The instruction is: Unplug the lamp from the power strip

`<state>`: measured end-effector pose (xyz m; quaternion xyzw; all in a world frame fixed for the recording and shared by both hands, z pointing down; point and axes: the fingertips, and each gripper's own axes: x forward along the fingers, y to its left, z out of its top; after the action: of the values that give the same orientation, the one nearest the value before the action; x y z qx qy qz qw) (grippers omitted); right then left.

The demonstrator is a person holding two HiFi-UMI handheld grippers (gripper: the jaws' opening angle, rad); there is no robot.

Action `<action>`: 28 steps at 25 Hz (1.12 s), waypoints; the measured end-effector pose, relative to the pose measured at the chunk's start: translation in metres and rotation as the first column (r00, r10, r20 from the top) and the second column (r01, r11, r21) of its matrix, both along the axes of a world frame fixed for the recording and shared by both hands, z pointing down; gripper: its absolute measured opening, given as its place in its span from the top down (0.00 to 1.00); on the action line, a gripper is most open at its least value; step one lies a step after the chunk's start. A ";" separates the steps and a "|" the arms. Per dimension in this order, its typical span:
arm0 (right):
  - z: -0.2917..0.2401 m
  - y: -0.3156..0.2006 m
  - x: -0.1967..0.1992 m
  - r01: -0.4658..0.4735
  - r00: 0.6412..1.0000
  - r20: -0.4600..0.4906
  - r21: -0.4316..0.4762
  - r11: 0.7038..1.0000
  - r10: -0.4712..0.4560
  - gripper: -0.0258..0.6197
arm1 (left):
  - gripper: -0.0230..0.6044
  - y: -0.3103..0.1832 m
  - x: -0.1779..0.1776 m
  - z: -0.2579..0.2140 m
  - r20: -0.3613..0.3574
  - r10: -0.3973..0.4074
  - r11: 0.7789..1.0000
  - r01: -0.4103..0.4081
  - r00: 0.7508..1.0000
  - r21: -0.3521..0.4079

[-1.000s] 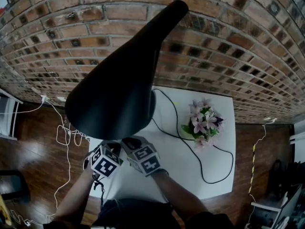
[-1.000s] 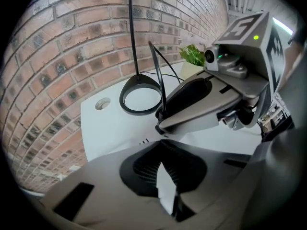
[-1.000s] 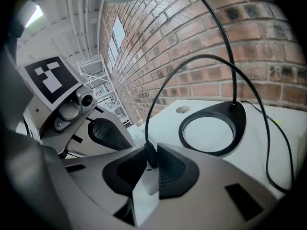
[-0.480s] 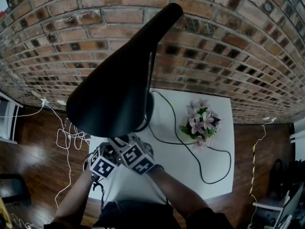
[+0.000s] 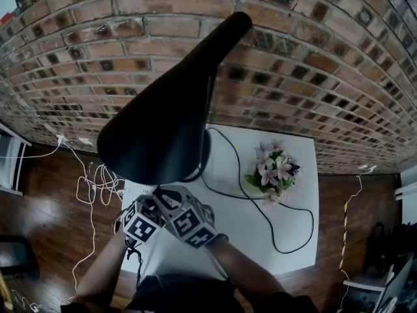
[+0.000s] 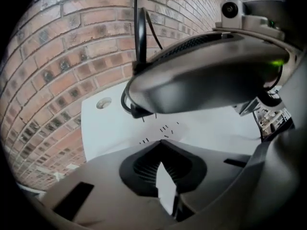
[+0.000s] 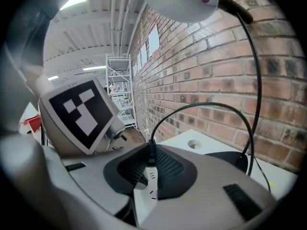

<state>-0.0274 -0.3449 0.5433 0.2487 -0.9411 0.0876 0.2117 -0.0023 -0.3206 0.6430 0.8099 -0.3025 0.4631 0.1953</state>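
Now at the pull: our right claw (image 7: 149, 150) pinches the plug (image 7: 151, 158), our left claw (image 6: 160, 143), pressed together, steadies the strip (image 7: 147, 180); next we lift straight clear.

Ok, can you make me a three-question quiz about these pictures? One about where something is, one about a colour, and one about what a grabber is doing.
1. Where is the bunch of pink flowers?
A. on the white table
B. on a chair
C. on a windowsill

2. What colour is the outside of the big cone-shaped lamp shade?
A. yellow
B. black
C. red

3. What are the right gripper's jaws doing?
A. standing wide open, empty
B. closed on the black plug
C. closed on a flower

Answers:
1 A: the flowers rest on the tabletop.
2 B: from above, the shade is black.
3 B: the right gripper view shows the plug pinched between the jaws.
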 end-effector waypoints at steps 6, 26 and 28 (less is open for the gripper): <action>-0.028 -0.005 0.015 -0.047 0.996 0.080 -0.027 0.999 0.049 0.88 | 0.94 -0.001 -0.002 0.002 -0.046 -0.058 0.998 0.059 0.997 0.022; -0.067 0.005 0.055 -0.111 0.971 0.198 -0.136 0.984 0.137 0.87 | 0.94 -0.016 -0.019 -0.037 -0.261 -0.325 0.926 0.362 0.909 0.109; -0.069 0.005 0.058 -0.109 0.970 0.204 -0.136 0.985 0.135 0.87 | 0.94 -0.031 -0.018 -0.065 -0.348 -0.333 0.891 0.413 0.876 0.187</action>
<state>0.0304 -0.3398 0.4745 0.2817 -0.9339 0.1850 0.1191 -0.0205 -0.3513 0.5781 0.8157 -0.4774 0.2417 0.2199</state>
